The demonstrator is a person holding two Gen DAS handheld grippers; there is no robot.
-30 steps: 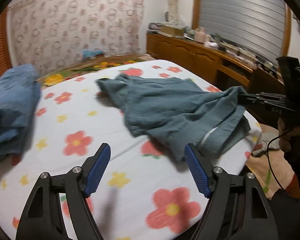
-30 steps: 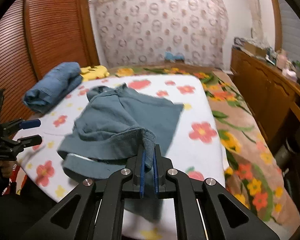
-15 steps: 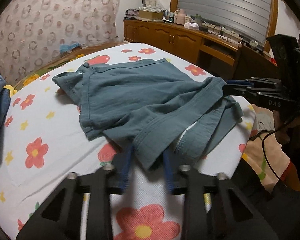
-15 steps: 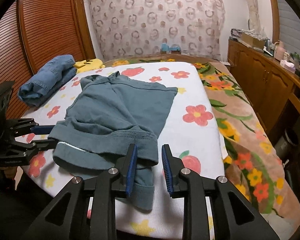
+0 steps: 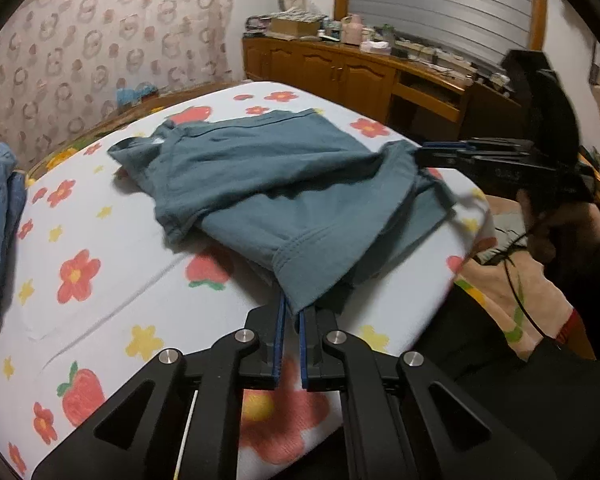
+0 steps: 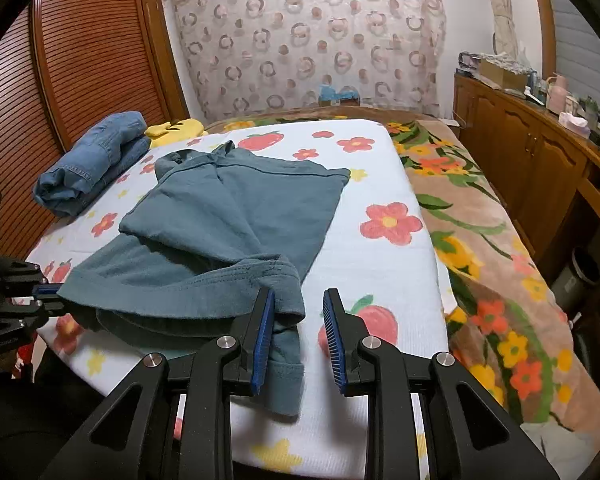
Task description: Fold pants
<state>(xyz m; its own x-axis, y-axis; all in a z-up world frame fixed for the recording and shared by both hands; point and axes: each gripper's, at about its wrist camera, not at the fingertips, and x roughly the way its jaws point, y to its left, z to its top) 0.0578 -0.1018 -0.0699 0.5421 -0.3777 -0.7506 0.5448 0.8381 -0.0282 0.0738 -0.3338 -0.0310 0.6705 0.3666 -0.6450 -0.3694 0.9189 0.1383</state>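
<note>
Teal pants on floral sheet

You see the room under soft, even indoor light, moderately bright, with no hard glare. Both fisheye views bow straight lines strongly and go black at the corners. In your left wrist view the pants and the right gripper smear with motion blur. The right wrist view is sharp; the pants cast a faint shadow on the bedsheet.
</note>
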